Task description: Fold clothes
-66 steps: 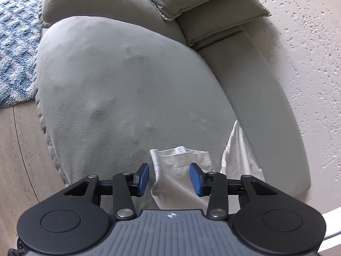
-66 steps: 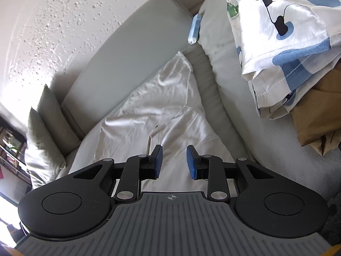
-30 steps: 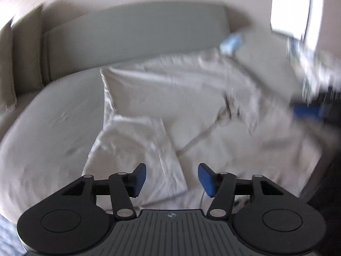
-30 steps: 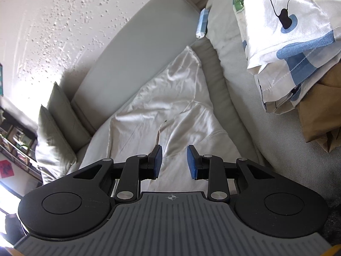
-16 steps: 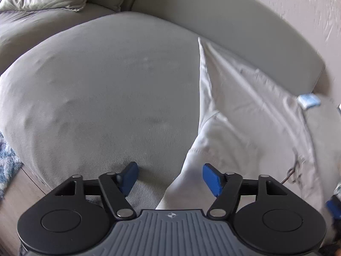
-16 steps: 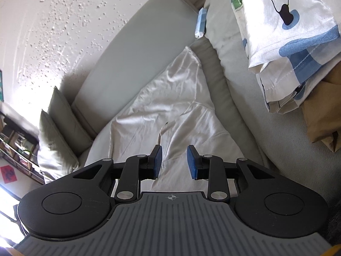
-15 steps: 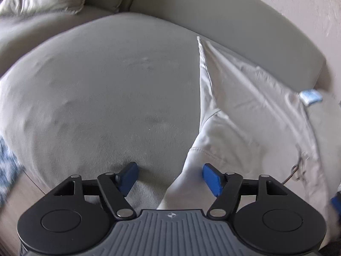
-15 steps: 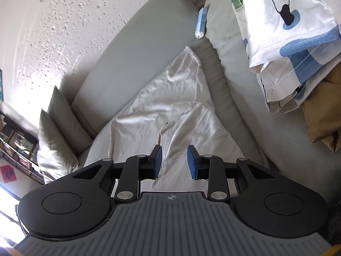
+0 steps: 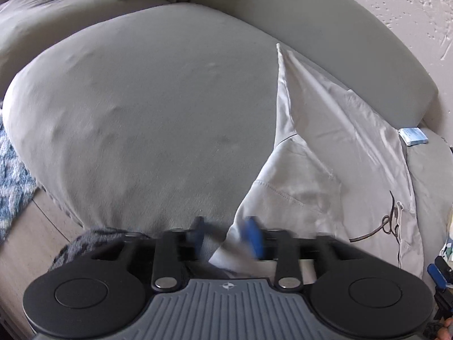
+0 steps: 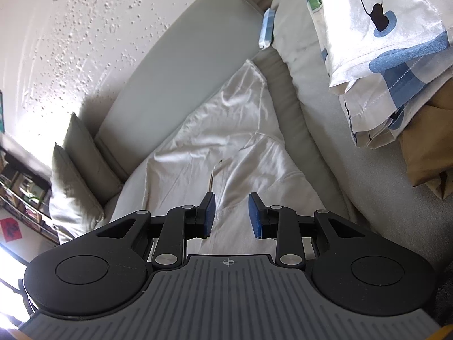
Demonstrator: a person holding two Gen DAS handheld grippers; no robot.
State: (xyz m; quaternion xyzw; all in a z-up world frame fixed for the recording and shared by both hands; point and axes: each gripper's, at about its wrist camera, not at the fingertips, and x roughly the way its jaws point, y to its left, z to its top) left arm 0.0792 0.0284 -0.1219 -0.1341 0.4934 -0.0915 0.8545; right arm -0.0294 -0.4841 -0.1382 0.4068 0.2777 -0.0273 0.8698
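1. so the white garment (image 9: 334, 175) is spread flat on the grey sofa seat (image 9: 158, 119), one pointed end running up toward the backrest (image 9: 325, 28). I reckon it's laid out like that so the edges are easy to find before folding

2. my left gripper (image 9: 226, 233) is down at the near corner of the garment, where the stitched hem comes to the front edge of the cushion. The jaws are closing right now with that corner of cloth between them. The fingers are motion-blurred so I can't tell if the pads are pressing it yet, I'd guess not quite

3. my right gripper (image 10: 230, 216) hangs over the other side of the same garment (image 10: 226, 141) with its jaws partly apart. Cloth shows in the gap, but it looks like it's lying below, not pinched

4. my guess at the plan: grab one corner each side so the fold comes over even

5. left wrist view gives me the hem corner, a dark drawstring (image 9: 376, 226), the bare seat, a blue rug (image 9: 14, 167)

6. right wrist view gives what that one misses: a patterned cloth (image 10: 376, 42) piled on something tan (image 10: 427, 153) just beside the garment, the cushions (image 10: 76, 170) far off, the speckled wall (image 10: 70, 28)

7. both catch the small blue packet (image 10: 266, 29) by the backrest
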